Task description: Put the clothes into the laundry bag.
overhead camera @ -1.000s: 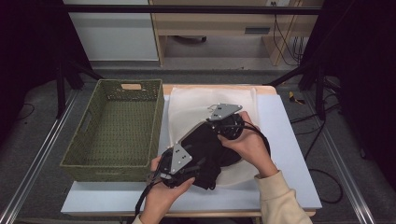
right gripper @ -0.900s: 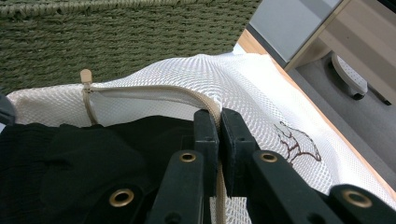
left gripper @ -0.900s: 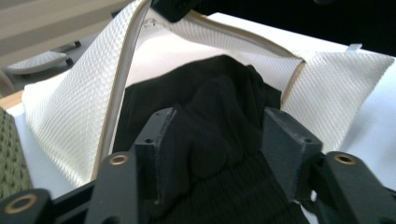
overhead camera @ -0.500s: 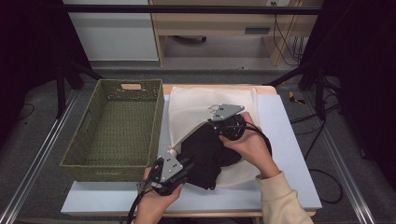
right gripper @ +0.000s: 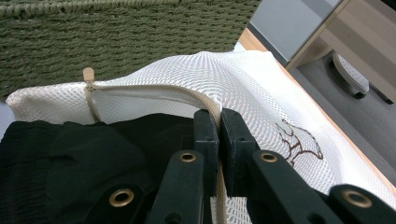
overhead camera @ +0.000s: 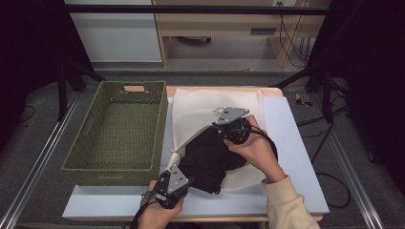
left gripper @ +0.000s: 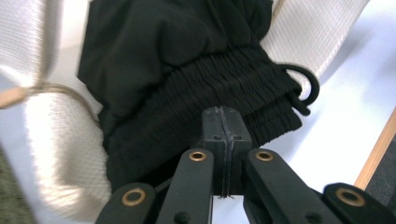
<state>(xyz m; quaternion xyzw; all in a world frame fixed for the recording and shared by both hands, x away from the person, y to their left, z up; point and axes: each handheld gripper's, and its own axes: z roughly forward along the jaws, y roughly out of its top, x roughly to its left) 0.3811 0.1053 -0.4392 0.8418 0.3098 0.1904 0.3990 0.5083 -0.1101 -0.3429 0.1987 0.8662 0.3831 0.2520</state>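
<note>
Partly, the black garment hides inside the mesh bag.

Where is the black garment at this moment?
In the high view, the black garment lies at the table's middle, partly inside the white mesh bag, right of the green basket.

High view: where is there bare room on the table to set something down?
Bare table runs right of the white mesh bag, and a strip lies along the near edge below the green basket. The basket's inside is free too. The middle is crowded: black garment, left claw and right claw.
</note>
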